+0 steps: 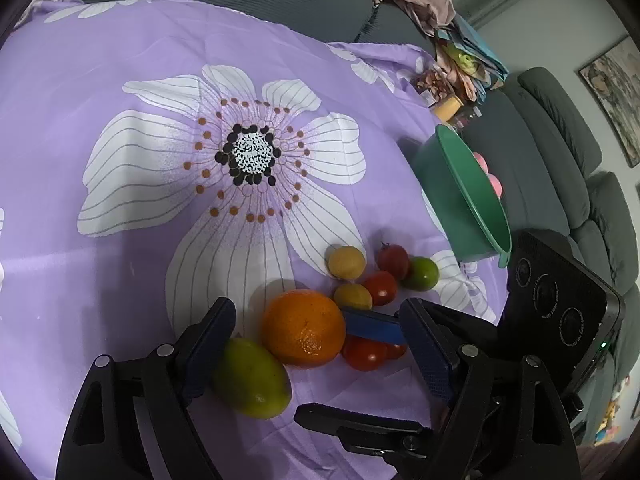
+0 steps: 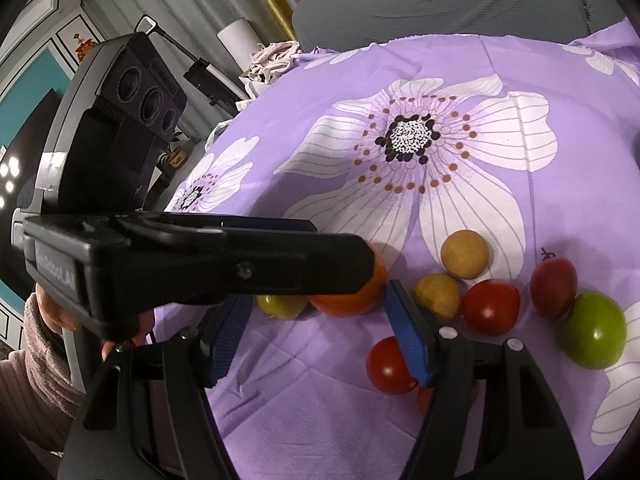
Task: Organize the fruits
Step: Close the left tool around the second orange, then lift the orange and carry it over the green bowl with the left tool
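Left gripper (image 1: pixel 316 340) jaws wide, straddling the big round orange (image 1: pixel 303 327), pads not touching it. Against the orange's near-left side sits a green-yellow mango (image 1: pixel 252 378); red tomatoes (image 1: pixel 365 354) crowd its right. Right gripper (image 2: pixel 316 322) gapes empty, one blue finger (image 1: pixel 374 326) reaching the orange's right. Teal plastic bowl (image 1: pixel 464 200) stands beyond.

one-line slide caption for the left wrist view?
Left claw open around an orange on a purple floral cloth, small fruits and a green bowl beyond.
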Tool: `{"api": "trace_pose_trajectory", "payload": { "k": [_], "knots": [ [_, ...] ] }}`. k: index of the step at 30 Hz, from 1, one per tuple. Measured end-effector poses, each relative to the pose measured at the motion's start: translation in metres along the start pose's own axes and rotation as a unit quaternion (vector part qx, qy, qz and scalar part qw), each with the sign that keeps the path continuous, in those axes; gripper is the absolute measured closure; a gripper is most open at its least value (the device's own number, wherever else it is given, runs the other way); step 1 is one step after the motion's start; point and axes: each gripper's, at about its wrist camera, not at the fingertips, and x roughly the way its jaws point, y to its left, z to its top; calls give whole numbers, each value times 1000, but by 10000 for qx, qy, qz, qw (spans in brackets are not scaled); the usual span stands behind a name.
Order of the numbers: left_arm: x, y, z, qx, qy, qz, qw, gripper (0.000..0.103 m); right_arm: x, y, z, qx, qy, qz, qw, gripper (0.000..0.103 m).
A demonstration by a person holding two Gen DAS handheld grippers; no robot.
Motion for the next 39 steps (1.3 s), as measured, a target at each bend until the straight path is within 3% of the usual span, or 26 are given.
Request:
{"api": "trace_pose_trajectory", "payload": {
  "k": [12,16,21,26,34,39],
  "knots": [
    [6,-5,0,318,175,200,9991,20,5,1,5,58,131,-82,9999,40],
    [12,-9,1,568,334,418,9969,34,7,0,7,106,172,-113,9997,43],
    [17,-11,0,735,466,594,9944,39,11,-1,7,153,202,-165,9995,46],
    [15,-7,1,655,390,729,9944,51,11,-2,7,141,190,-128,9996,49],
    [10,-4,0,526,275,720,9956,56,10,3,7,-45,72,-210,9997,59],
    [4,-11,-3,529,78,771,9956,56,3,3,5,-58,-160,-188,9997,60]
  ]
}}
